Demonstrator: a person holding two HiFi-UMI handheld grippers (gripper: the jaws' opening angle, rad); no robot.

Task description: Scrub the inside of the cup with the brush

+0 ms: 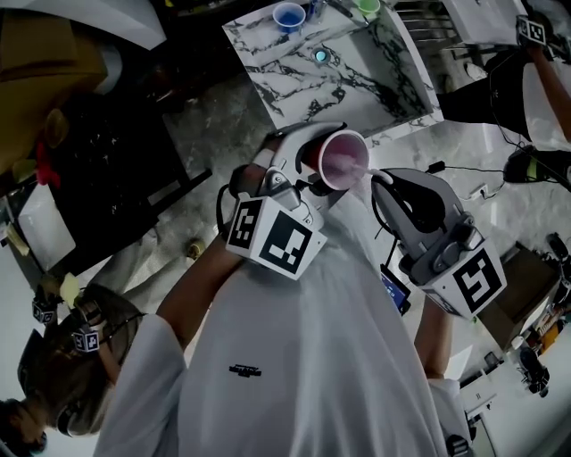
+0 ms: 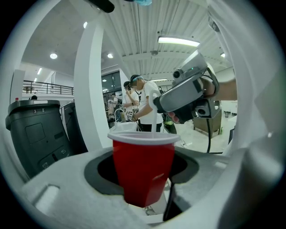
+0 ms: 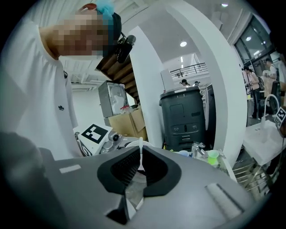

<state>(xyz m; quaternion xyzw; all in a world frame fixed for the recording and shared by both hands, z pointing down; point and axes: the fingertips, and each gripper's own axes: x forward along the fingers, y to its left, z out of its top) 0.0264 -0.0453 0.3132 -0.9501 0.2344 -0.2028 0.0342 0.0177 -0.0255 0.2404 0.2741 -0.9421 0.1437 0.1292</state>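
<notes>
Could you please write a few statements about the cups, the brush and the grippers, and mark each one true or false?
1. The left gripper holds a red cup. True.
2. The right gripper is open and empty. False: it is shut on the thin white handle of the brush.
3. The red cup stands on the counter. False: it is held in the air, clear of the counter.
4. A blue cup stands on the counter. True.

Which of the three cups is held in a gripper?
The red cup, clamped in the left gripper; the blue cup and green cup sit apart on the marble table.
</notes>
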